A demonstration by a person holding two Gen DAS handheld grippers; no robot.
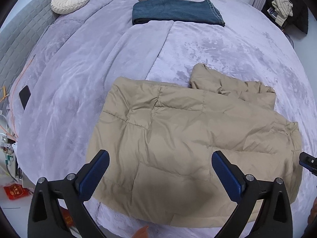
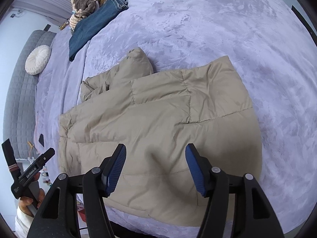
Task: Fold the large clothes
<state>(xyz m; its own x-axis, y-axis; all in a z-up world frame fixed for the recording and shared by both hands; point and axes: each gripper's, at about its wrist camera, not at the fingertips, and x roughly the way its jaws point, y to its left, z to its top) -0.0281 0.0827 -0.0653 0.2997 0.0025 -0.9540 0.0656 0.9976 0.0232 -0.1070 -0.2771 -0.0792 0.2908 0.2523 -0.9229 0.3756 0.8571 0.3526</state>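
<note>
Jacket (image 1: 178, 138) lies folded, sleeves hidden; left hand-held gripper (image 1: 160, 161) and right hand-held gripper (image 2: 156, 154) spread, empty.

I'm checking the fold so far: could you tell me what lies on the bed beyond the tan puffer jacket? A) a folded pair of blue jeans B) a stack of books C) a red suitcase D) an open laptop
A: folded blue jeans lie on the bed beyond the tan puffer jacket.

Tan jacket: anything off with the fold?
Mostly tidy, but one bunched part of the tan puffer jacket, a sleeve or hood, sticks out crumpled past the far edge instead of being tucked in.
</note>
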